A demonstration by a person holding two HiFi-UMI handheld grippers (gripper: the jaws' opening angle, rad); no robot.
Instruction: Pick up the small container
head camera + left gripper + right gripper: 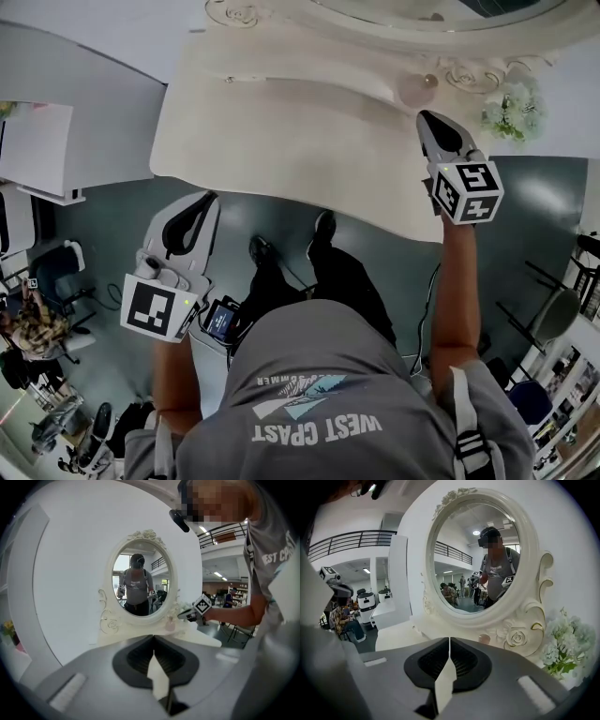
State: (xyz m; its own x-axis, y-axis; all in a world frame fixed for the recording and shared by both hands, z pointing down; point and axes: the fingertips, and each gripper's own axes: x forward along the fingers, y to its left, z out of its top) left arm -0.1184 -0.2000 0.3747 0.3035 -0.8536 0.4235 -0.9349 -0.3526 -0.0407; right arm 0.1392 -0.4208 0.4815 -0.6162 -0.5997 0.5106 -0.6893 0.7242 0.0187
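Right hand-held gripper (pixel 449 648) shut, empty, near container (pixel 484 638) on bench (pixel 396 637); left hand-held gripper (pixel 153 644) shut too. Approach step, I'd say; I need jaws opened next.
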